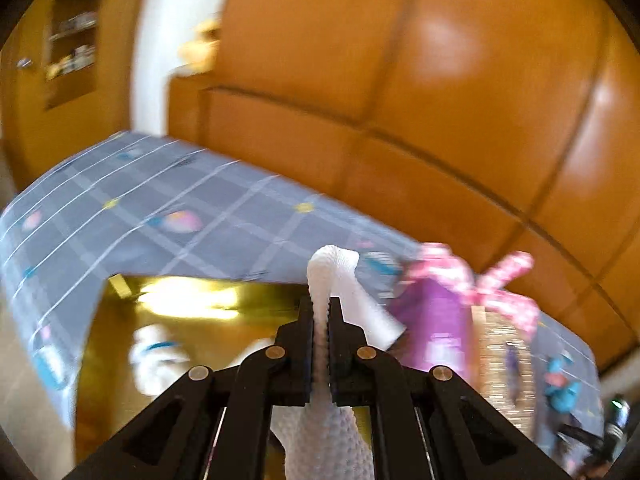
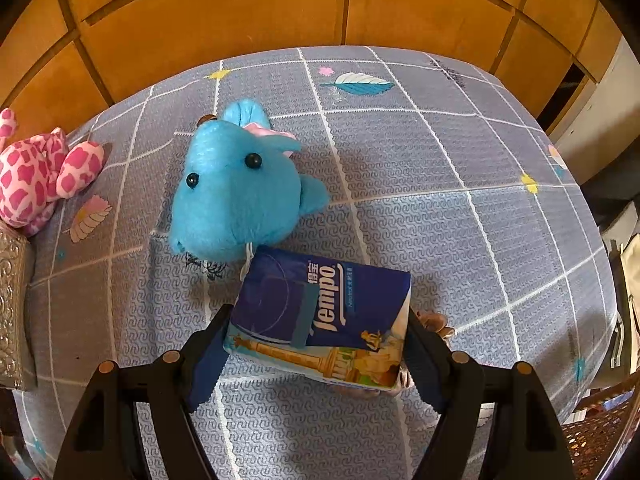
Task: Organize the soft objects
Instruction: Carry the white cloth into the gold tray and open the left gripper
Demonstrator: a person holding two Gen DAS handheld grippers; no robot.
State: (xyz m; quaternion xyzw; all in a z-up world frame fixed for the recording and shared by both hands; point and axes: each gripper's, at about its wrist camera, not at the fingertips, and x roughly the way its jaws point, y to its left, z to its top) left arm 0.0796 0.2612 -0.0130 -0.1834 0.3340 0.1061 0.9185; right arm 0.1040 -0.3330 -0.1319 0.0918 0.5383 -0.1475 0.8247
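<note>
Two tools busy: left tool [image 1: 321, 312] pinches white cloth [image 1: 334, 268]; right tool [image 2: 318, 336] clamps tissue pack [image 2: 320, 316]; tablecloth [image 2: 460, 220] rightward bare.

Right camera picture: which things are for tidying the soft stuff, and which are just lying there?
For the job: tissue pack in the right gripper, blue plush, pink spotted plush.
Just there: tablecloth, silver box, wooden panels.

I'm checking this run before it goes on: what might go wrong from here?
The left gripper pinches only a narrow fold of the white cloth; it may slip out. The tissue pack sits between the right gripper's fingers beside the blue plush, so lifting may nudge the plush.
</note>
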